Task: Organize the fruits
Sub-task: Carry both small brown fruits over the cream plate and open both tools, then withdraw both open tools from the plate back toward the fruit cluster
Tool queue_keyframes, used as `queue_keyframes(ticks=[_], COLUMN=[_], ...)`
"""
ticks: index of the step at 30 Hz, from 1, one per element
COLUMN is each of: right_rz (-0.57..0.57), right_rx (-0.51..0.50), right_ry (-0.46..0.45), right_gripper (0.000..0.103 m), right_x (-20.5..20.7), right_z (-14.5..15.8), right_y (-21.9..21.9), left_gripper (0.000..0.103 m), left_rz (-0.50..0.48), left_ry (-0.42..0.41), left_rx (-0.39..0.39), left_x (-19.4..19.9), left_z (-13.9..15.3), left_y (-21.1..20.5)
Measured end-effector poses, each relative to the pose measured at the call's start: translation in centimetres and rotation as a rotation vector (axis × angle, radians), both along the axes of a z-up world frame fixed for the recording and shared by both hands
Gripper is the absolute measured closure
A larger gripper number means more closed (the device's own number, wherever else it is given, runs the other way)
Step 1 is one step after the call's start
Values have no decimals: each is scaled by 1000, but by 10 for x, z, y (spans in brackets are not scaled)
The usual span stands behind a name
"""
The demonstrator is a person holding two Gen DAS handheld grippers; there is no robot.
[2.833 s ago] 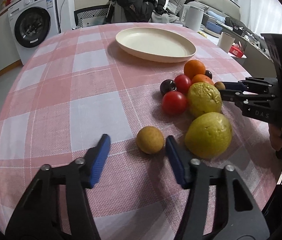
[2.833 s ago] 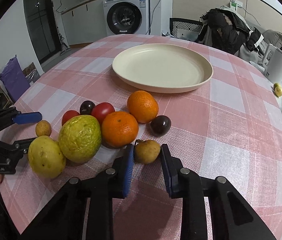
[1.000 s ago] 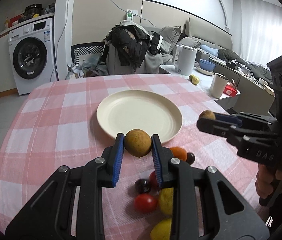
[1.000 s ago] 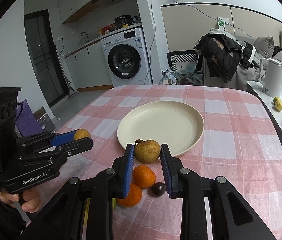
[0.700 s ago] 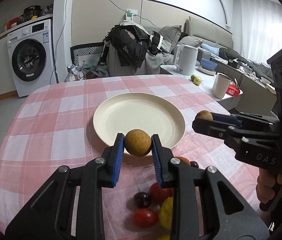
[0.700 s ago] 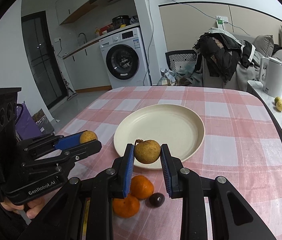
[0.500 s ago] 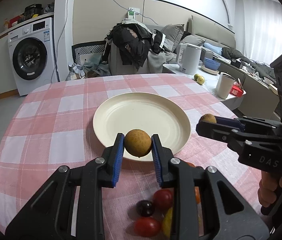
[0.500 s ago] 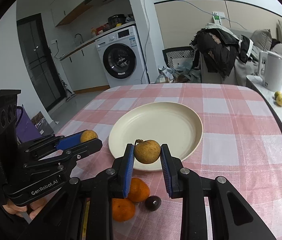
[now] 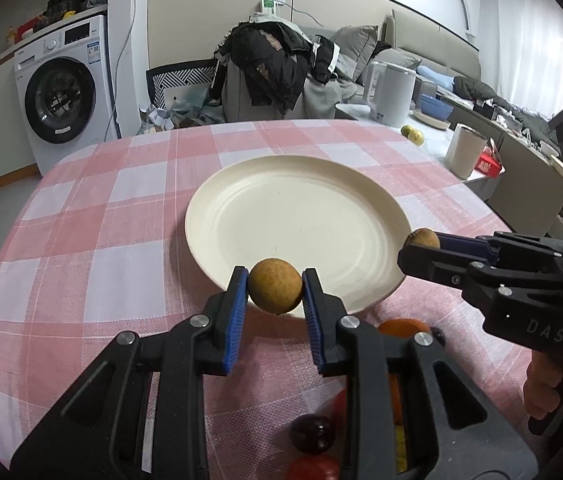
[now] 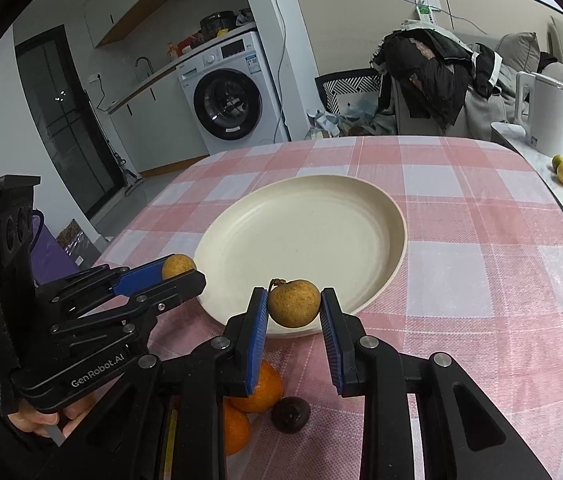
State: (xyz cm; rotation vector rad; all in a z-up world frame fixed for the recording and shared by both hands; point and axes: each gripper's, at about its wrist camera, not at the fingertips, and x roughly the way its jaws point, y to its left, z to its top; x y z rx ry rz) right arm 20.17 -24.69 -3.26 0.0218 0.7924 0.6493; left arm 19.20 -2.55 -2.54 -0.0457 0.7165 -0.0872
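Observation:
My left gripper (image 9: pixel 275 290) is shut on a small round brown fruit (image 9: pixel 275 286) and holds it in the air over the near rim of the cream plate (image 9: pixel 241 184). My right gripper (image 10: pixel 293 304) is shut on a second small brown fruit with a stem (image 10: pixel 293 303), also above the plate's near rim (image 10: pixel 395 216). Each gripper shows in the other's view: the right one (image 9: pixel 417 246) over the plate's right edge, the left one (image 10: pixel 179 270) at its left edge. The plate is empty.
Oranges (image 10: pixel 259 390), a dark round fruit (image 10: pixel 290 414) and red fruits (image 9: pixel 313 470) lie on the pink checked tablecloth (image 9: pixel 93 240) below the grippers. A chair with clothes (image 9: pixel 273 64), a washing machine (image 9: pixel 61 104) and a side counter with a kettle (image 9: pixel 391 92) stand beyond.
Both grippers, each holding its brown fruit, have come forward and lower toward the plate. The fruit pile has slid further under the grippers.

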Motion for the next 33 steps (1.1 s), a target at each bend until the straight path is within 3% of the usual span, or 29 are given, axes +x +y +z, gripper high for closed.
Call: queue_keyframes(ticks=[19, 22, 25, 27, 31, 33], right_rz=[-8, -12, -24, -31, -48, -49], right_rx=[-32, -37, -56, -60, -58, -55], right_ry=[25, 14, 1, -7, -19, -18], right_gripper=[75, 65, 62, 55, 46, 27], right_x=[10, 9, 6, 3, -5, -8], right_z=[-13, -11, -11, -10, -6, -3], right_y=[8, 7, 4, 1, -9, -13], left_gripper=[78, 78, 65, 45, 21, 20], left_rz=[-8, 3, 2, 11, 22, 26], left_ry=[21, 15, 12, -6, -43, -59], left_rx=[21, 32, 32, 38, 49, 57], left_x=[14, 13, 11, 7, -7, -17], left_z=[-10, -8, -7, -5, 3, 8], left_y=[-3, -4, -3, -2, 1, 2])
